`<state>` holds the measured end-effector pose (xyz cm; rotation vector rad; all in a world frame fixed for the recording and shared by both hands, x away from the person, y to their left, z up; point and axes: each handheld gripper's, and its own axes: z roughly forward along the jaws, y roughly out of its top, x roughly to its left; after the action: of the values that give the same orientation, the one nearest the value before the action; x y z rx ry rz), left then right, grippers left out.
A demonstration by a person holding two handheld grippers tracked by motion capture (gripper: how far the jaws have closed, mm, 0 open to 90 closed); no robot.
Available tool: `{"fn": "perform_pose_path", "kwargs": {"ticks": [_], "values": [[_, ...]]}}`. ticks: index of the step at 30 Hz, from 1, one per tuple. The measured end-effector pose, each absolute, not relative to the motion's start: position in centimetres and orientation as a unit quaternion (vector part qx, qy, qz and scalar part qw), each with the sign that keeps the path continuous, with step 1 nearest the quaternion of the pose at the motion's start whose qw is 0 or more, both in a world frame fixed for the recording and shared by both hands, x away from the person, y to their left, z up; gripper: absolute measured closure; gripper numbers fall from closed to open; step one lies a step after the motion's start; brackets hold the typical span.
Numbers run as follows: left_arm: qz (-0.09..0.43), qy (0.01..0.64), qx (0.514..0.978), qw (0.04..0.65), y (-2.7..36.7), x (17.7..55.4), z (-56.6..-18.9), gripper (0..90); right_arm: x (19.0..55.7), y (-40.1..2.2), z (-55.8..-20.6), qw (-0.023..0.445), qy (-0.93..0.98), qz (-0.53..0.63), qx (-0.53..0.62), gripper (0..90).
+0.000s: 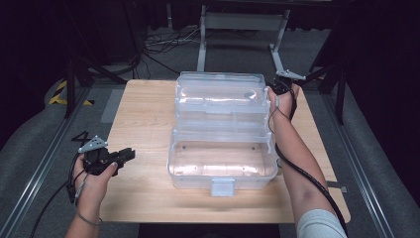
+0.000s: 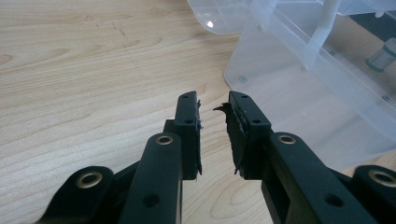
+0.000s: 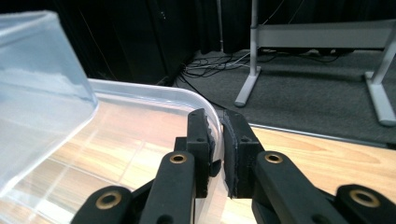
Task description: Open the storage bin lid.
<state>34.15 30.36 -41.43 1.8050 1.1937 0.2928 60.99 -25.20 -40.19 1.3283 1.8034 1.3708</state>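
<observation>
Pinching the thin rim of the clear plastic toolbox's (image 1: 221, 134) raised lid (image 3: 154, 95) at its far right corner, the right gripper (image 3: 217, 123) has its jaws nearly together. The left gripper (image 2: 214, 105) rests low over the wooden table (image 1: 143, 119), slightly parted, empty, left of the toolbox standing mid-table.
</observation>
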Motion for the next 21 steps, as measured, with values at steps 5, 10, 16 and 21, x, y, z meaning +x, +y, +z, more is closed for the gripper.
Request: {"fn": "perform_pose_path", "kwargs": {"ticks": [5,10,16,21], "values": [[0.117,0.482,0.735,0.462,30.2,34.2,-41.4,74.1,60.8,-25.1,-40.2,0.257,0.664,0.508,0.485,66.5],[0.116,0.478,0.737,0.464,29.9,34.6,-41.3,73.3,59.8,-25.7,-39.0,0.265,0.659,0.516,0.478,61.1],[0.116,0.463,0.743,0.469,29.4,35.4,-40.8,72.3,58.4,-26.6,-37.7,0.269,0.656,0.525,0.471,57.5],[0.117,0.452,0.746,0.475,29.1,36.2,-40.9,68.3,56.2,-27.8,-36.7,0.253,0.652,0.541,0.467,54.6]]}}
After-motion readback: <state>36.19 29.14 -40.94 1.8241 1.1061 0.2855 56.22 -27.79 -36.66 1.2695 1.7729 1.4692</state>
